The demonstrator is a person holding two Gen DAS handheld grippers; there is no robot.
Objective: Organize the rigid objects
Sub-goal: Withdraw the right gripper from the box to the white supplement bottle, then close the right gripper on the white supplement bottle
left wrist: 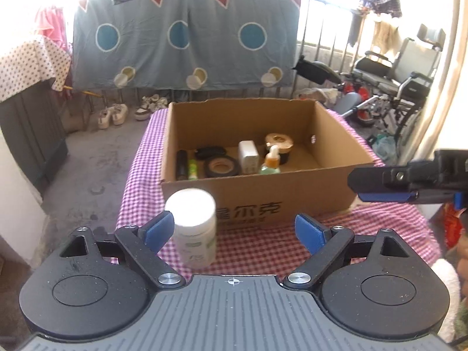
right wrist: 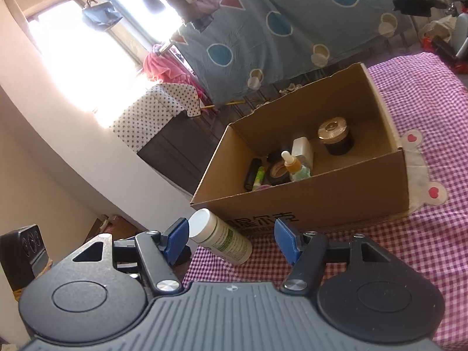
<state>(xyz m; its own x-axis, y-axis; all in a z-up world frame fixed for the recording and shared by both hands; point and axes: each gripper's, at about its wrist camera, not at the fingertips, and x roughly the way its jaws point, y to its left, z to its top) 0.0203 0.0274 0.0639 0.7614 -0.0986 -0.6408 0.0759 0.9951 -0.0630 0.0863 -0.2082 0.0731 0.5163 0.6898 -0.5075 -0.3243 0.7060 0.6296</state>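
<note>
A white pill bottle (left wrist: 195, 228) with a green label stands on the checked cloth just in front of the cardboard box (left wrist: 292, 187). It also shows in the right wrist view (right wrist: 219, 235). My left gripper (left wrist: 234, 229) is open, its left pad beside the bottle, jaws wide apart. My right gripper (right wrist: 231, 238) is open and empty, the bottle near its left pad; it also shows in the left wrist view (left wrist: 377, 188) at the right edge. The box (right wrist: 321, 204) holds tape rolls, a white adapter, a dropper bottle, a gold-lidded jar and tubes.
The table carries a purple checked cloth (left wrist: 263, 248). Its left edge drops to the concrete floor (left wrist: 96, 169). A wheelchair (left wrist: 392, 87) stands at the right rear. A blue patterned sheet (left wrist: 181, 38) hangs behind on a railing. Shoes (left wrist: 114, 115) lie on the floor.
</note>
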